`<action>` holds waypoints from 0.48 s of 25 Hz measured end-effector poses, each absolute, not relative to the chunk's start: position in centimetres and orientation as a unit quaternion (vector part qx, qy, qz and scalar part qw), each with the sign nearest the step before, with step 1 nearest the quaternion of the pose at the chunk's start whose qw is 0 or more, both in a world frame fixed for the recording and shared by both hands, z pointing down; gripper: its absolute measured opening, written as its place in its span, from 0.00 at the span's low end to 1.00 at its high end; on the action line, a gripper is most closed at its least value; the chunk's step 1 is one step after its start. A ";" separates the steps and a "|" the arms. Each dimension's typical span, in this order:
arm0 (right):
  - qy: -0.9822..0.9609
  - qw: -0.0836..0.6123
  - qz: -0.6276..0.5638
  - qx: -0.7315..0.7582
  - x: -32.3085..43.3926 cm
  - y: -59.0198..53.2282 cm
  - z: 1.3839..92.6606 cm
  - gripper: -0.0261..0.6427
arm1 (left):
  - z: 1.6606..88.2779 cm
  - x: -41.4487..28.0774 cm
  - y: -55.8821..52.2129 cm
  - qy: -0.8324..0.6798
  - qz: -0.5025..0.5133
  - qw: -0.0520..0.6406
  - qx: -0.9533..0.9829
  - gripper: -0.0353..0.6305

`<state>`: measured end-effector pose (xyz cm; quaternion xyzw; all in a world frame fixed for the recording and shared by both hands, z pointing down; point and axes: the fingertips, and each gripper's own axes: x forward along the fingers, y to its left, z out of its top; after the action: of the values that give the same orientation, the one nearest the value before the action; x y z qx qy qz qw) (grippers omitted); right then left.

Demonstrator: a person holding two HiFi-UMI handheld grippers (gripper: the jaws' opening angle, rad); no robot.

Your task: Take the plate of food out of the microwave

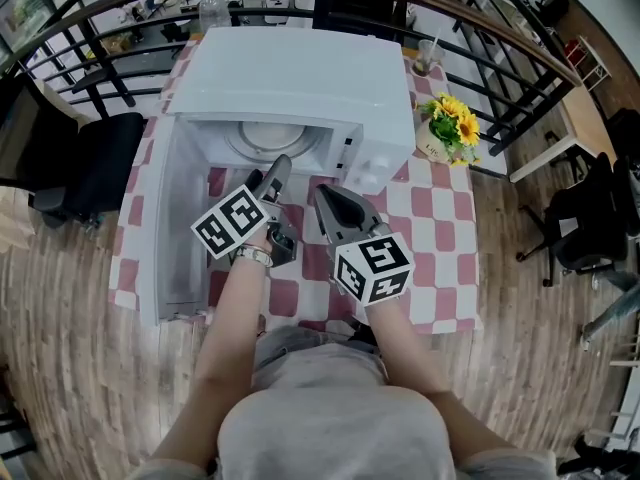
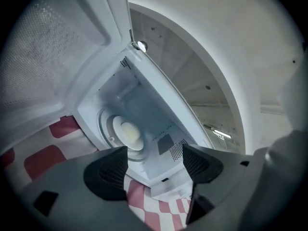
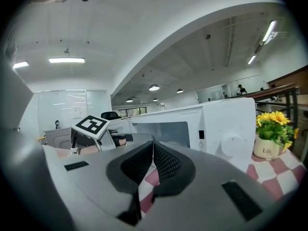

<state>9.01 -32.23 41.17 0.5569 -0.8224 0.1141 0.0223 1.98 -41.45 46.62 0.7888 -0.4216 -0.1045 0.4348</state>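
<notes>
Left claw [image 2: 155, 160] spread wide, nothing between its pads, poised just in front of the open microwave [image 1: 300, 78] and aimed into the cavity. Right claw [image 3: 153, 150] pressed together on nothing, held near the left one, lower right of the opening, over the checked desk [image 1: 440, 218]. Door [image 1: 175, 218] swung fully out to the left, so no obstacle on that side.

Plate [image 2: 118, 126] not yet out: seated on the round glass turntable [image 2: 103, 129] at the middle of the cavity floor, with a pale mound of food [image 2: 131, 130] on it. Too small to say what kind.

Step in hand, by judgement: reaching in for the plate's near rim. To do it well:
- Go in low and level, one pad under the rim and one over it.
- Bite on the edge only, clear of the food.
- Keep off the turntable itself, or risk dragging glass and plate out together.
- Close firmly before lifting.
- Expect a smooth plate pinched at one edge to droop on the far side, so raise only enough to clear the turntable.
- Draw straight back through the opening, keeping it flat.
- Once outside, bring the right claw onto the opposite rim if needed for support.
- Mind the cavity ceiling and the door frame on the way out.
- Set down on bare checked cloth in front, well away from the sunflower pot [image 1: 447, 128] at the right.
</notes>
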 end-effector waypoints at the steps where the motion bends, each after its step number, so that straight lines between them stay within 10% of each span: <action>1: -0.822 0.024 0.116 0.557 9.1 -32.4 41.4 0.08 | 47.1 1.7 -41.9 -0.429 -0.102 0.441 0.782 0.57; 12: -0.821 0.046 0.137 0.552 8.9 -34.1 43.5 0.08 | 51.7 0.4 -45.6 -0.469 -0.080 0.515 0.714 0.57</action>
<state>8.88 -34.14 43.55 0.5523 -0.8210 0.1371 0.0465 0.41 -45.61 51.65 0.7136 -0.4686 -0.0801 0.5146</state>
